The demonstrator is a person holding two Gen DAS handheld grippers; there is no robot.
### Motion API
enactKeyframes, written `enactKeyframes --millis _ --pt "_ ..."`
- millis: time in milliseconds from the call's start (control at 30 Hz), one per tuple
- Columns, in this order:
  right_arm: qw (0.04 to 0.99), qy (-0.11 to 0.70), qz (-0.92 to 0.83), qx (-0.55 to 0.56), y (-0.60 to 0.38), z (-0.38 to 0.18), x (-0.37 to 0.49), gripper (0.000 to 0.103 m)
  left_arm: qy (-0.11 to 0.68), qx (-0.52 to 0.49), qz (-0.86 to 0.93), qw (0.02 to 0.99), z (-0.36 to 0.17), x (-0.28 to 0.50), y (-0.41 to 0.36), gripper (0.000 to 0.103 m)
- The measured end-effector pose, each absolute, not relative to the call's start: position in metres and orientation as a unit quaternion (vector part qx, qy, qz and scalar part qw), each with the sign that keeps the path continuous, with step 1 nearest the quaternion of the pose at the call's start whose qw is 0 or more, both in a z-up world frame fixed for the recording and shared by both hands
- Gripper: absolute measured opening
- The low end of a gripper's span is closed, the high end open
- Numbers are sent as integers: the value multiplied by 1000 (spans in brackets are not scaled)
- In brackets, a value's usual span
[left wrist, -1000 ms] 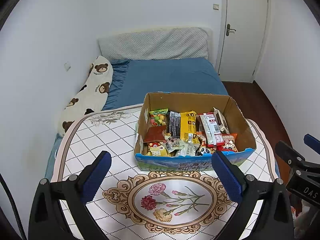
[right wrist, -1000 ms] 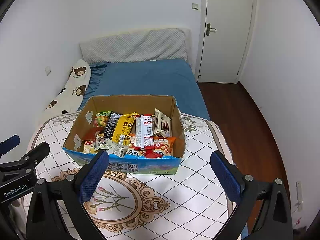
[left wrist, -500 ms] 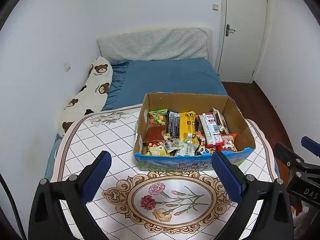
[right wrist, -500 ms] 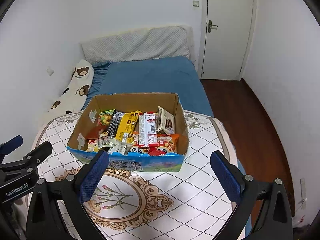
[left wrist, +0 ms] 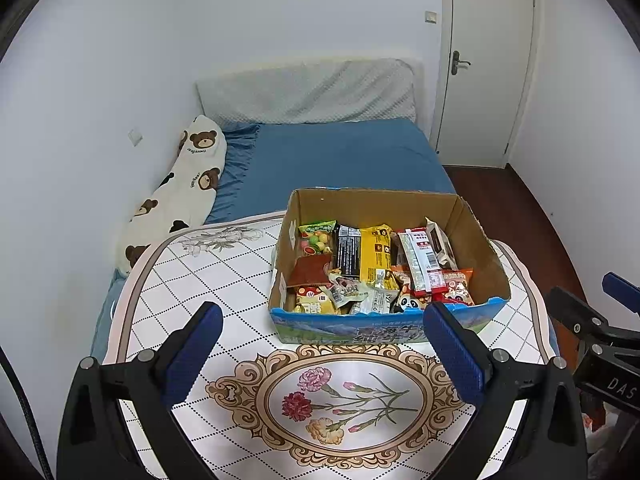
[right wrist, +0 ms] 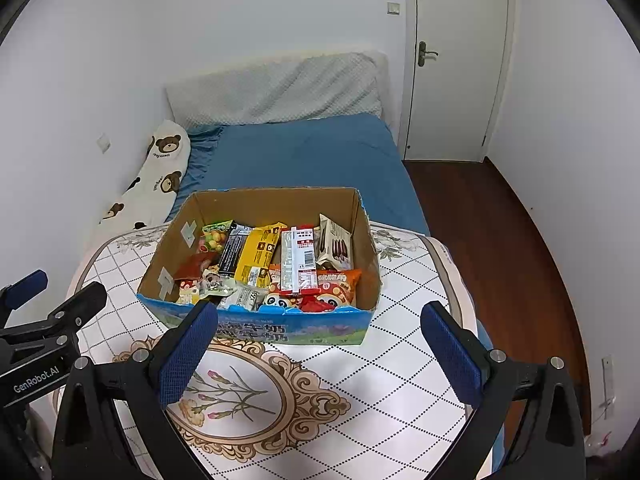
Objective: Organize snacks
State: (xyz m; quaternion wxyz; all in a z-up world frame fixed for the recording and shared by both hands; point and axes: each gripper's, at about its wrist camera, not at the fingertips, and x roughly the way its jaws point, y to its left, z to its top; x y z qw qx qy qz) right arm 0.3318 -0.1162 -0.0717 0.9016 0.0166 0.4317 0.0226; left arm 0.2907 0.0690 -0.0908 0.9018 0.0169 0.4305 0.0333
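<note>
A cardboard box (left wrist: 478, 236) with a blue printed front (right wrist: 280, 330) stands on the table and holds several snack packets: a yellow one (left wrist: 375, 254), a red-and-white bar (right wrist: 298, 260), an orange bag (right wrist: 340, 282), a green candy bag (left wrist: 317, 236). My left gripper (left wrist: 322, 354) is open, held above the table on the near side of the box, with nothing between its fingers. My right gripper (right wrist: 318, 354) is open too and empty, near the box's front wall. Each gripper shows at the edge of the other's view.
The table (left wrist: 192, 276) wears a white diamond-pattern cloth with a floral medallion (left wrist: 340, 400). Behind it lies a bed with a blue sheet (left wrist: 340, 156) and a bear-print pillow (left wrist: 180, 188). A shut white door (right wrist: 456, 60) and wooden floor (right wrist: 500, 240) are at the right.
Both views have shifted slightly: the right gripper drifted a little left and back from the box, the left one barely moved. Both stay open; the box has not moved.
</note>
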Motion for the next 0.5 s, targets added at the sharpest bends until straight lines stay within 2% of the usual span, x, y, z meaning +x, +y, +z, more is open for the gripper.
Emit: enactKeyframes --millis 500 --pt "902 431 22 14 -114 -72 330 103 432 12 24 901 -94 291 71 103"
